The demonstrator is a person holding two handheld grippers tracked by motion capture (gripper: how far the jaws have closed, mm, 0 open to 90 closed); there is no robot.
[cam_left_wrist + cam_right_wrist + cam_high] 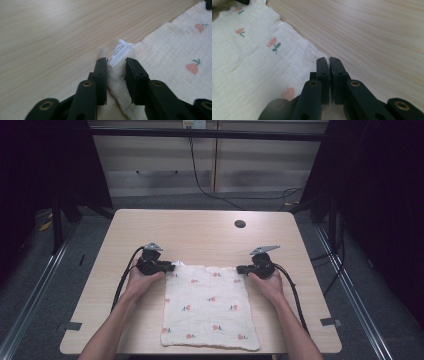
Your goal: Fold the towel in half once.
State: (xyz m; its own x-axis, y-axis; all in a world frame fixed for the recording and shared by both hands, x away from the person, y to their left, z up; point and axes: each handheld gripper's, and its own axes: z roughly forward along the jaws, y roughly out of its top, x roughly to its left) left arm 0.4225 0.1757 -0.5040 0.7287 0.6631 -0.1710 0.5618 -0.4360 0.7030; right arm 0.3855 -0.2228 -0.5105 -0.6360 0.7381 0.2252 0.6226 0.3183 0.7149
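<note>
A white cloth (210,305) printed with small pink flowers lies flat on the near half of the wooden table (200,230). My left gripper (172,266) sits at its far left corner. In the left gripper view the jaws (116,61) pinch that corner, bunched up between the pads, with a white label (120,50) sticking out past the tips. My right gripper (240,269) is at the far right corner. In the right gripper view its jaws (328,59) are pressed together on the edge of the cloth (249,62).
A dark round hole (240,224) sits in the table top at the far right. Bare wood stretches beyond the cloth. Cables trail from both grippers along the forearms toward the near edge. Dark frames and floor rails flank the table.
</note>
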